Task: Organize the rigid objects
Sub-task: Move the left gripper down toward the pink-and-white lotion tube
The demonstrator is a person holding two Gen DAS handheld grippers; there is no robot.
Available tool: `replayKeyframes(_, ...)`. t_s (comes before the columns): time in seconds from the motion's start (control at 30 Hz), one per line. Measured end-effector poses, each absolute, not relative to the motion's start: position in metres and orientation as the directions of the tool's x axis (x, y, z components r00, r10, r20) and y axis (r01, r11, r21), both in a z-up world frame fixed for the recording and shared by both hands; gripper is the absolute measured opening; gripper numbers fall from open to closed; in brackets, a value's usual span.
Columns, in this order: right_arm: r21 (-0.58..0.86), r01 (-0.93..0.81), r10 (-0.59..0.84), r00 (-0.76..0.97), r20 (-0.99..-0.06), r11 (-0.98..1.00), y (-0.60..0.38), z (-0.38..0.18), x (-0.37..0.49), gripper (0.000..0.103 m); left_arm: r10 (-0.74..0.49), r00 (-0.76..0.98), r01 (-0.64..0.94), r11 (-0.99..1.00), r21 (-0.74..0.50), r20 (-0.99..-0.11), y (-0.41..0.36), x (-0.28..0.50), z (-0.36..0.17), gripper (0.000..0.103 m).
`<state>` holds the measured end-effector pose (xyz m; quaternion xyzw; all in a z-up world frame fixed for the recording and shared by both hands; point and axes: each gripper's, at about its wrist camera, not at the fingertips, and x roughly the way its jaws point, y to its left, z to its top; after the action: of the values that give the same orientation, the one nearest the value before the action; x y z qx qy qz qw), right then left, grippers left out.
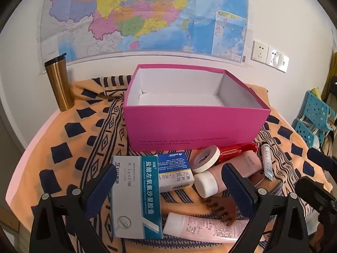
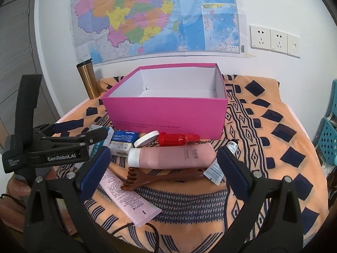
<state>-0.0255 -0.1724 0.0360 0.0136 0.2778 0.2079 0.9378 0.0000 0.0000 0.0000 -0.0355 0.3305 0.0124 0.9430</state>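
The pink box [image 1: 195, 124] stands open and empty toward the rear of the bench [image 2: 273, 147], which is draped in an orange patterned cloth [image 2: 263, 126]. The loose items lie in a cluster directly in front of the box.

At the left of the cluster lies a teal and white medicine carton [image 1: 134, 196], with a blue and white carton [image 1: 174, 170] just beside it. A roll of white tape [image 1: 205, 158] leans on edge next to a red bottle [image 2: 178, 139] lying on its side against the foot of the box. A pink tube with a white cap [image 2: 170, 156] lies across the middle, a small white tube [image 2: 232, 146] near its right end. A brown comb [image 2: 160, 179] rests in front of the tube, and a pale pink tube [image 2: 130, 200] lies nearest the cameras.

The left gripper [image 1: 168, 187] has its jaws spread wide over the cartons, gripping nothing. The right gripper [image 2: 163, 170] likewise has its jaws released, wide apart above the pink tube and comb.

A gold travel mug [image 1: 59, 84] stands at the rear left corner, near the wall map [image 1: 137, 14].
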Motion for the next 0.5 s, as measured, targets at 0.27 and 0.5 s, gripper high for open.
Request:
replayKeyframes(0.27,0.127,-0.373,0.383,0.765,-0.517,0.919,-0.1664,0.0346,-0.0218,0.101,0.010,0.784,-0.052,0.997,-0.050,-0.621,-0.0014,0.0002,0.0000,0.101)
replayKeyframes(0.5,0.128,-0.366,0.378,0.770,-0.515,0.922,-0.1658,0.0339,-0.0203,0.101,0.009,0.791,-0.051,0.997,-0.052,-0.612,-0.0016,-0.0006,-0.0032,0.101)
